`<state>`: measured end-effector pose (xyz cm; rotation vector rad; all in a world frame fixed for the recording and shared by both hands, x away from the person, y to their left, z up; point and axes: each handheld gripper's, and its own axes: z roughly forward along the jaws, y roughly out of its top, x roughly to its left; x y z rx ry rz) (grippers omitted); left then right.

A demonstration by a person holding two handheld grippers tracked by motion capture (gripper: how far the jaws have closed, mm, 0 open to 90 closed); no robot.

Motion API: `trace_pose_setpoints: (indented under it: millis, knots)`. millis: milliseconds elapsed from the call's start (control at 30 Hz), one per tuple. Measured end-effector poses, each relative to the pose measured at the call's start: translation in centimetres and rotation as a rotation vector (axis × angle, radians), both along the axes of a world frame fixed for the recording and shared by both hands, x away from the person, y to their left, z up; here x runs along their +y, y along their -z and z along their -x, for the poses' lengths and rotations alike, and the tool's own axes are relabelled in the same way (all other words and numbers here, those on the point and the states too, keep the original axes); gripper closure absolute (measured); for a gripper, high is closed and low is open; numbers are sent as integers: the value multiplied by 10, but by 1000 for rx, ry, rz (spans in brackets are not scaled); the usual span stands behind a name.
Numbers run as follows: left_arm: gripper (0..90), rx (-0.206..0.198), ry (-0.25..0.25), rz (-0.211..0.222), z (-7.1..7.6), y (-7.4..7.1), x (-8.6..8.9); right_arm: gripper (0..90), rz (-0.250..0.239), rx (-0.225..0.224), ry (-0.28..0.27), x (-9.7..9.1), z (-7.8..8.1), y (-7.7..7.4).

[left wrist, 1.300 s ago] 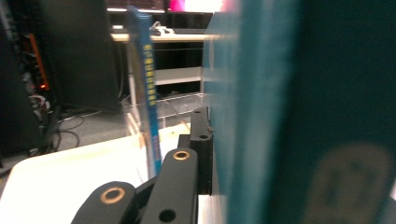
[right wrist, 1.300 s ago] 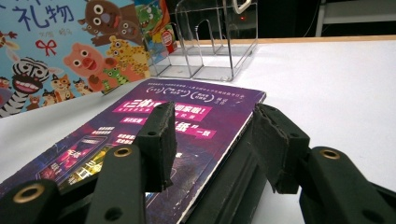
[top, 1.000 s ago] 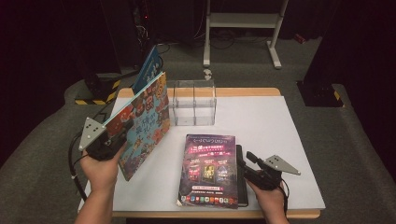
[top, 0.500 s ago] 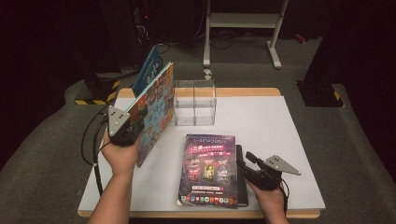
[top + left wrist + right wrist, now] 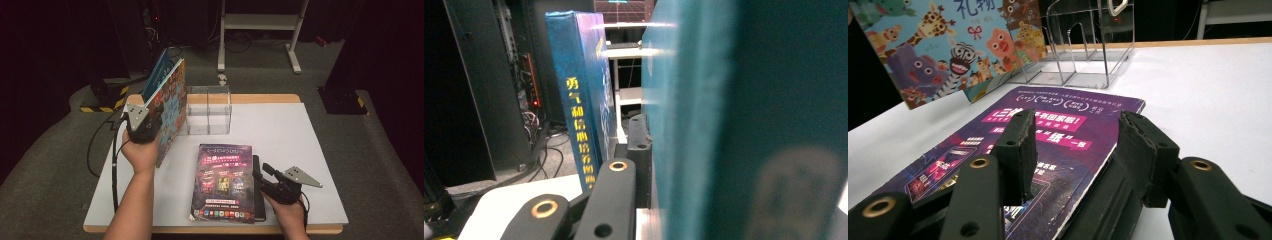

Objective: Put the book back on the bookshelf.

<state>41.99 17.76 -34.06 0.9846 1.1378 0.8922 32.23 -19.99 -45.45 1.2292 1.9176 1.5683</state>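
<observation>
A: So, what is lying on the tabletop (image 5: pixel 300 150)?

B: A purple book (image 5: pixel 222 182) is lying flat near the front edge, on top of a black book (image 5: pixel 257 190). Behind them a clear rack (image 5: pixel 209 110) is standing, probably waiting for books to be slotted in upright.

A: And the picture book (image 5: pixel 172 107)?

B: It is standing on edge just left of the rack, tilted. The left tongs (image 5: pixel 150 120) are clamped on it, likely keeping it vertical so it can slide between the dividers. A blue book (image 5: pixel 581 95) is leaning just behind it.

A: What are the right tongs (image 5: pixel 267 177) doing?

B: They are resting at the right edge of the flat stack, jaws apart, the books' edge lying between them but not squeezed. I judge they are steadying the pile or getting ready for the next pick.
</observation>
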Motion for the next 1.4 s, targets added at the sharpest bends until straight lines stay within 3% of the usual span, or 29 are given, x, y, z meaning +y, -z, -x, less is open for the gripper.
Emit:
trace_pose_setpoints:
  millis: [400, 1233, 1400]
  knots:
    - [814, 3, -18, 22, -12, 15, -2, 497, 0, 7, -14, 3, 1, 2]
    - [803, 54, -11, 35, 10, 31, 6, 496, 9, 19, -19, 6, 2, 5]
    - [791, 65, 10, 29, 14, 34, 8, 496, 9, 17, -21, 6, 2, 5]
